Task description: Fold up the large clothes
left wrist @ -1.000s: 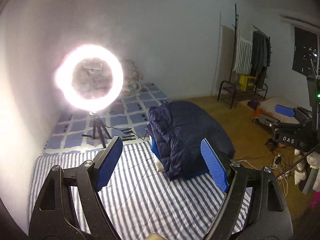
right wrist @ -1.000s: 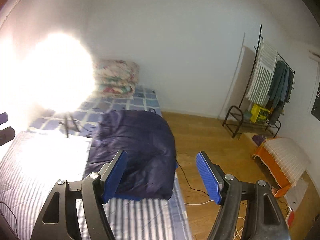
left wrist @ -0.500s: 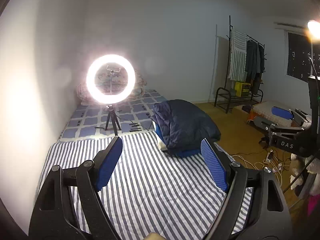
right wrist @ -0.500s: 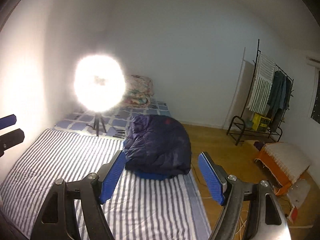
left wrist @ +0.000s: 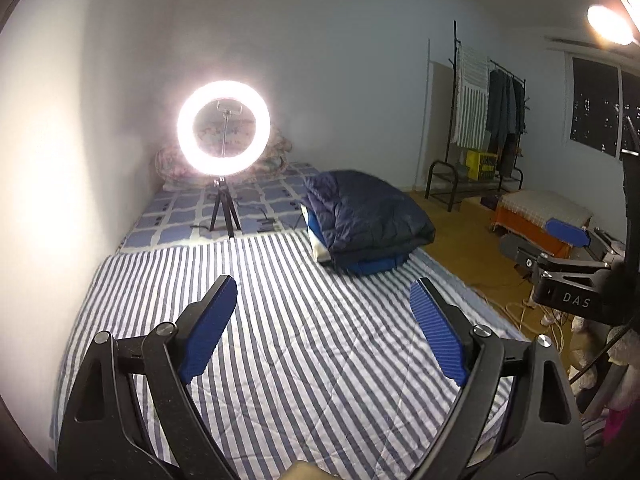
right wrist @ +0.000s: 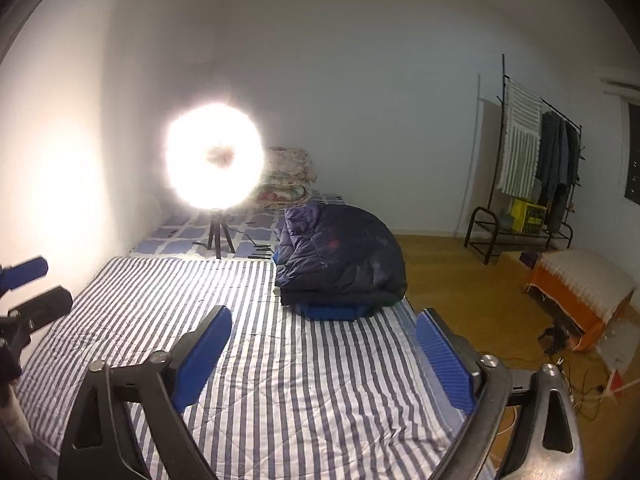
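Left gripper: fingers spread wide, nothing between them, hanging above the striped sheet.

At about 11 o'clock in the left wrist view, a lit ring light stands on a small tripod on the checked mattress. Its glare washes out much of the right wrist view, so a misjudged reach is a risk. A cable lies beside the tripod feet; dragging cloth across it could tip the light.

At about 1 o'clock, the dark puffer jacket lies folded on top of a blue garment, at the sheet's far right edge next to the bare floor. In my judgement a careless push or a bulky, springy fold could send the stack off the edge.

Right gripper: fingers likewise wide and empty, well short of the stack.

Cables on the floor at 3 o'clock are a snag hazard.
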`<state>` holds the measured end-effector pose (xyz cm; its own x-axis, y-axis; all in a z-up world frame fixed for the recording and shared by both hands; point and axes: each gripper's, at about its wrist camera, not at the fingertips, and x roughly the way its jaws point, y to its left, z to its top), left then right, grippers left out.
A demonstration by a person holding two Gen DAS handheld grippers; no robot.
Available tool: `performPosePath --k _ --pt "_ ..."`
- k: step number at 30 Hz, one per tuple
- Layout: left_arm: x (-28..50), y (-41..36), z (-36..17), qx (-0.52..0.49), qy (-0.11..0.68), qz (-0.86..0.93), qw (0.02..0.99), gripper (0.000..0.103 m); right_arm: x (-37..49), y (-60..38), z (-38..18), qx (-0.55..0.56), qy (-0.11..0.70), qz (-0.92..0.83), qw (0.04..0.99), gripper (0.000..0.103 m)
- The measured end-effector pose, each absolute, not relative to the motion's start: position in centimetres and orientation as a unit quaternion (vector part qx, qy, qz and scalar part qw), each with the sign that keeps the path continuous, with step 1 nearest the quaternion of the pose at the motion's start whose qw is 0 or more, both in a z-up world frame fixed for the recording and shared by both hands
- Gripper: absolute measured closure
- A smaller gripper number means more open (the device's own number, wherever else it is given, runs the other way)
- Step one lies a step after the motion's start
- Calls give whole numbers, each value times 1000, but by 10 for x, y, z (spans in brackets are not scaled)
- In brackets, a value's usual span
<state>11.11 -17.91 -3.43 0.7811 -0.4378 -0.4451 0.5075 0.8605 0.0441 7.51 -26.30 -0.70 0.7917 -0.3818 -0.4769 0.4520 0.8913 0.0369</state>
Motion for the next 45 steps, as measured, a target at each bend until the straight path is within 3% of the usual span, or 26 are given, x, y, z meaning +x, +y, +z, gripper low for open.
performPosePath --k 8,12,45 --pt "111 -177 -49 84 231 -247 937 12 73 -257 -18 70 233 -231 942 0" --pt "109 -174 -52 82 224 -244 940 0 73 -256 -20 71 231 -237 941 0" --pt "110 -174 -64 110 235 -213 942 0 73 -268 -40 118 214 -270 931 0"
